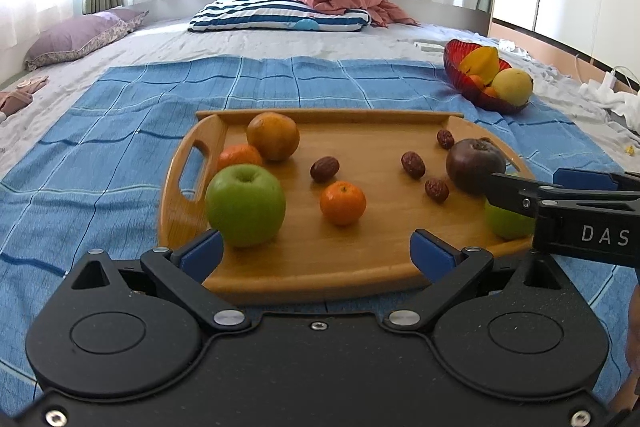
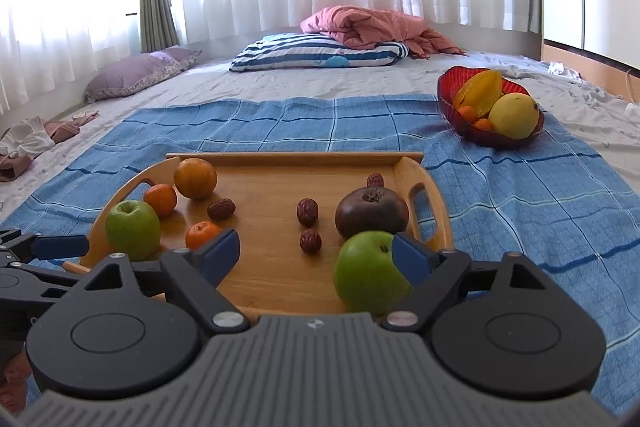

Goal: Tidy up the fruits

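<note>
A wooden tray (image 1: pixel 380 247) on a blue cloth holds two green apples, a large orange (image 1: pixel 273 135), two tangerines, a dark purple fruit (image 1: pixel 474 165) and several brown dates (image 1: pixel 324 169). My left gripper (image 1: pixel 316 251) stands open over the tray's near edge, its left fingertip just short of one green apple (image 1: pixel 245 205). My right gripper (image 2: pixel 316 259) is open too. The other green apple (image 2: pixel 370 271) lies between its fingers, against the right pad (image 2: pixel 412 259) and well apart from the left one. A small tangerine (image 2: pixel 202 233) sits just beyond that left finger.
A red bowl (image 2: pixel 444 87) with a starfruit, a yellow fruit and small oranges stands at the back right of the blue cloth (image 2: pixel 520 207). Behind lie a striped pillow (image 2: pixel 316 53), a pink blanket and a purple pillow. Clothes lie at the left edge of the bed.
</note>
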